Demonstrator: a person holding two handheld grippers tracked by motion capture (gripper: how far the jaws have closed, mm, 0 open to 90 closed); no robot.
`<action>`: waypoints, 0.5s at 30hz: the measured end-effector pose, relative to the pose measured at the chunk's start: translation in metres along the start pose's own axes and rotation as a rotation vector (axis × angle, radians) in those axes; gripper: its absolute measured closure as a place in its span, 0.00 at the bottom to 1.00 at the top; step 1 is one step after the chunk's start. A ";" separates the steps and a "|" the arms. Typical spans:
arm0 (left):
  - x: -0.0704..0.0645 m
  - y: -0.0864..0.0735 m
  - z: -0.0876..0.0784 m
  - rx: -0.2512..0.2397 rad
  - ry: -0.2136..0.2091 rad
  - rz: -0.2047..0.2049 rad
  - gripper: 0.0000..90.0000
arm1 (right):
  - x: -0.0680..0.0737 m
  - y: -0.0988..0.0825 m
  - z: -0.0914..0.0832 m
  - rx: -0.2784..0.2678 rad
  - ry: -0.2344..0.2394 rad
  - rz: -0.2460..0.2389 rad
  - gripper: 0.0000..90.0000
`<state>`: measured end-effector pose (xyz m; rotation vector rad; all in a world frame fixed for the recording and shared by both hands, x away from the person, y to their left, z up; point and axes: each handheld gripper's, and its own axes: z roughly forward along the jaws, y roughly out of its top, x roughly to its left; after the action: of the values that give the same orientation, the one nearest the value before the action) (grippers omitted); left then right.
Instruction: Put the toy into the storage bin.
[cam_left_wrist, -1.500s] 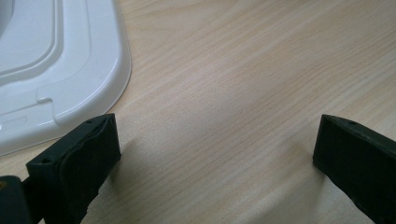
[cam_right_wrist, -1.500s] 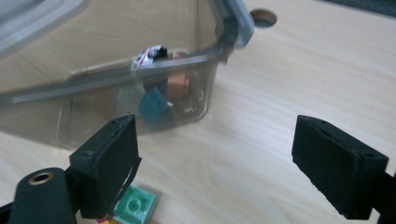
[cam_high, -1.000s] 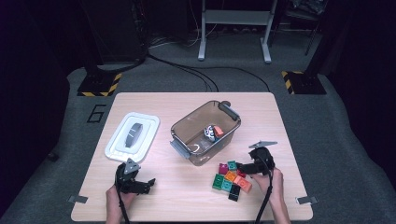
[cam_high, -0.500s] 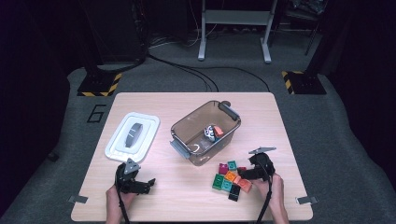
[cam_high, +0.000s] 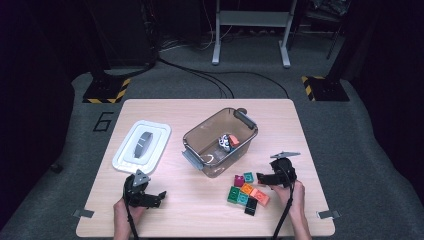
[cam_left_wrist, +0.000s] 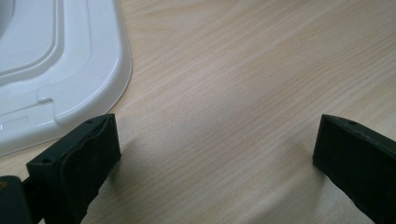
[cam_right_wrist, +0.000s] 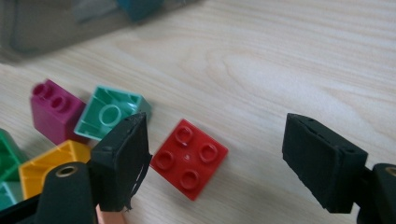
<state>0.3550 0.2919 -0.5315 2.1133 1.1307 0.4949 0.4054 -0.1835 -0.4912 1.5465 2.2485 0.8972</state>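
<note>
The right gripper (cam_high: 263, 179) is held low over the near right part of the wooden table (cam_high: 200, 210), just beside a cluster of toy bricks (cam_high: 246, 192). In the right gripper view its jaws stand fairly wide and have just been closing; the red brick (cam_right_wrist: 189, 158) lies flat between them, studs up, turned corner-on, and is touched by neither pad. The red brick sits nearer the left-hand jaw in that view, with bare wood between it and the other jaw. Behind that jaw a teal brick (cam_right_wrist: 109, 113) is seen lying hollow side up, a magenta brick (cam_right_wrist: 49, 109) stands next to it, and a yellow brick (cam_right_wrist: 39, 169) lies nearer still — all close together, at the left of the red one.

The clear bin (cam_high: 220, 141) is set at the middle of the table, beyond the bricks, with a few small pieces lying inside it. Its white lid (cam_high: 141, 145) lies flat to the left, well apart from the bin.

The left gripper (cam_high: 154, 198) is held at the near left of the table. In the left gripper view its jaws are spread wide over bare wood, nothing between them — a corner of the white lid is seen just beyond one jaw.
</note>
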 end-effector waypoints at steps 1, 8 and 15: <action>0.000 0.000 0.000 0.000 0.000 0.001 0.01 | 0.002 0.000 0.001 -0.012 -0.006 -0.006 0.25; 0.000 0.000 0.000 0.000 0.000 0.000 0.01 | 0.011 0.000 0.009 0.021 -0.056 -0.023 0.30; 0.000 0.000 0.000 -0.001 -0.001 -0.004 0.01 | 0.007 -0.006 0.002 0.043 -0.098 -0.039 0.37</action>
<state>0.3548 0.2916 -0.5316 2.1098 1.1340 0.4921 0.3992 -0.1782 -0.4960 1.5246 2.2348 0.7508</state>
